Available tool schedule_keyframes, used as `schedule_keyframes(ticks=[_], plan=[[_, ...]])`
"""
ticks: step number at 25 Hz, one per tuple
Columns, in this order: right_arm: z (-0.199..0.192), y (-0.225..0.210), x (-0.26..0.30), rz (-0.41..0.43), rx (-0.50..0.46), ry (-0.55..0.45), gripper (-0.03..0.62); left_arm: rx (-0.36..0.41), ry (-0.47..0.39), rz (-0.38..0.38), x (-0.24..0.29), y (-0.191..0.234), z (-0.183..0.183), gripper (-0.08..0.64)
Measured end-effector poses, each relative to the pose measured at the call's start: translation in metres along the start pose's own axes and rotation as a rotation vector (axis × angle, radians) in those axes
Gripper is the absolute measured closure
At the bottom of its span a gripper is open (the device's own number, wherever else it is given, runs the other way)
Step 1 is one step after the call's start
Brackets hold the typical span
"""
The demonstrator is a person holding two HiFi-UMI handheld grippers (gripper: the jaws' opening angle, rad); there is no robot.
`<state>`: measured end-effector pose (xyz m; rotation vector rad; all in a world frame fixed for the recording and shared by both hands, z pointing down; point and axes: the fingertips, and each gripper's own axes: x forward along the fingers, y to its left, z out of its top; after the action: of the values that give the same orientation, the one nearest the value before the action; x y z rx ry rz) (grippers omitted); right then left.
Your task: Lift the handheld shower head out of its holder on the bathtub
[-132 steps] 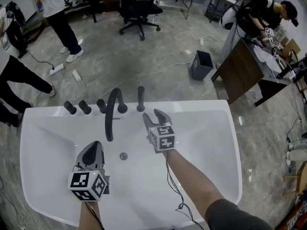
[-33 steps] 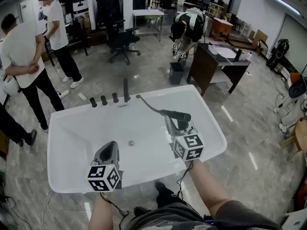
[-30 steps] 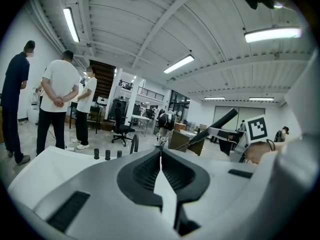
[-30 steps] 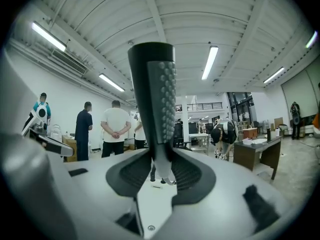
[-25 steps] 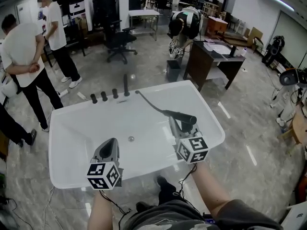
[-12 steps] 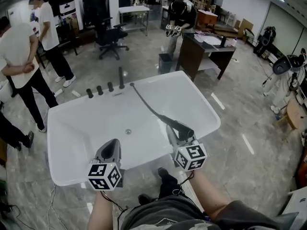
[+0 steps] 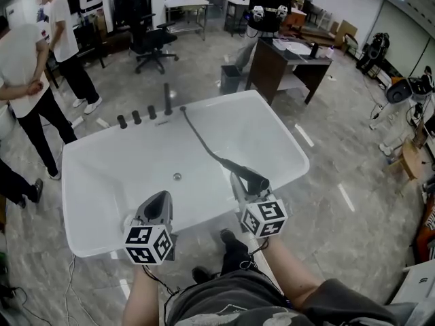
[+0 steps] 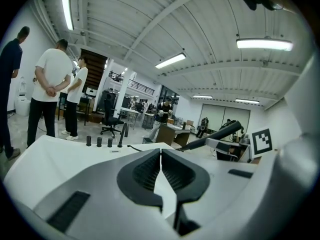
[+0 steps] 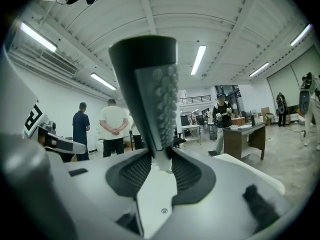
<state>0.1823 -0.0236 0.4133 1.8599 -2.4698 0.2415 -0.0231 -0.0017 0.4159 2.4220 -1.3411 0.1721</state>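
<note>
The black handheld shower head [image 7: 250,178] is out over the near right part of the white bathtub [image 7: 88,182], held by its handle in my right gripper [image 7: 242,183]. Its black hose [image 7: 200,139] trails back across the tub to the far rim beside the black taps [image 7: 144,114]. In the right gripper view the shower head [image 9: 150,94] stands upright with its nozzle face to the right, and the right gripper [image 9: 160,160] is shut on its lower end. My left gripper [image 7: 158,206] hovers at the near rim, shut and empty. The left gripper [image 8: 161,156] sees the shower head [image 8: 215,135] to its right.
A drain [image 7: 177,176] sits in the tub floor. People [image 7: 27,87] stand on the floor at the left. An office chair [image 7: 151,41], a bin [image 7: 230,79] and a brown desk [image 7: 285,63] with a person behind it lie beyond the tub.
Both grippers have drawn back toward the tub's near rim and sunk a little. The shower head came along in the right gripper, and its hose now stretches further across the tub.
</note>
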Motion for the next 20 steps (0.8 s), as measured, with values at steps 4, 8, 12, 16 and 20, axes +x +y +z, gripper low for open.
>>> schedule_keyframes(ticks=[4, 8, 12, 16, 20], plan=[[-0.003, -0.003, 0.003, -0.002, 0.0, 0.005, 0.457, -0.002, 0.011, -0.004, 0.006, -0.003, -0.002, 0.541], [-0.006, 0.001, 0.006, -0.002, -0.017, 0.014, 0.457, -0.009, 0.01, -0.006, 0.006, 0.0, -0.001, 0.541], [-0.008, 0.006, 0.011, 0.003, -0.026, 0.02, 0.457, -0.01, 0.006, 0.001, 0.005, 0.006, 0.0, 0.542], [-0.008, 0.01, 0.012, 0.013, -0.035, 0.022, 0.457, -0.011, -0.001, 0.014, 0.002, 0.01, 0.002, 0.542], [-0.008, 0.013, 0.012, 0.013, -0.031, 0.026, 0.457, -0.016, -0.007, 0.02, -0.002, 0.013, 0.007, 0.542]])
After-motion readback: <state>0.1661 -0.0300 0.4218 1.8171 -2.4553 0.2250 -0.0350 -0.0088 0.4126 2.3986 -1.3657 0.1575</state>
